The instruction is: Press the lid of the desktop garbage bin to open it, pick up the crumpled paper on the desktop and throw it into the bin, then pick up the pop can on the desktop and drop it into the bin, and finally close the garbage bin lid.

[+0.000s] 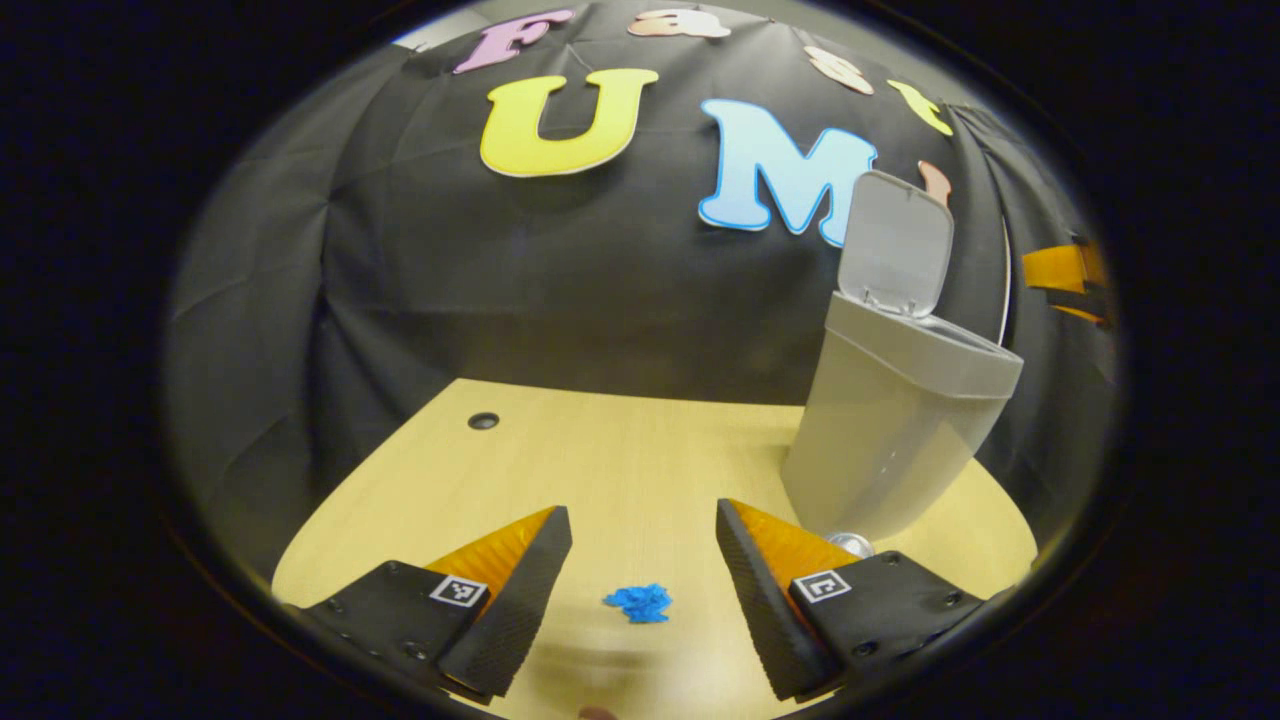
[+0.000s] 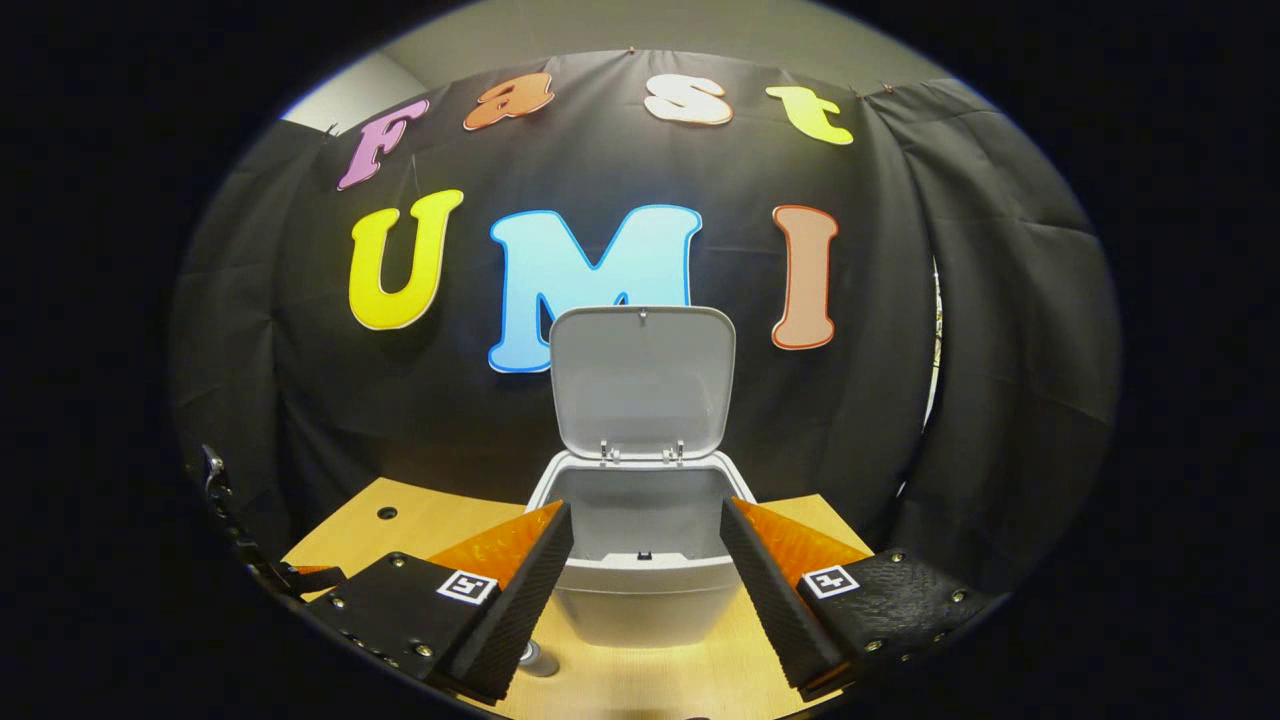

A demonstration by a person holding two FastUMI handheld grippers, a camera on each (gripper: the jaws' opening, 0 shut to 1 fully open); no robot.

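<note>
Two open grippers: crumpled paper [image 1: 638, 603] between left gripper [image 1: 642, 560] fingers.

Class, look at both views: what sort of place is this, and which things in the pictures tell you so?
Most likely a staged recording booth, not a real home or office: black cloth hangs as the wall behind a bare wooden desktop, which carries little beyond a grey garbage bin with its lid raised.

Bin mouth [image 2: 640, 515] unobstructed, lid [image 2: 642, 380] upright
</note>
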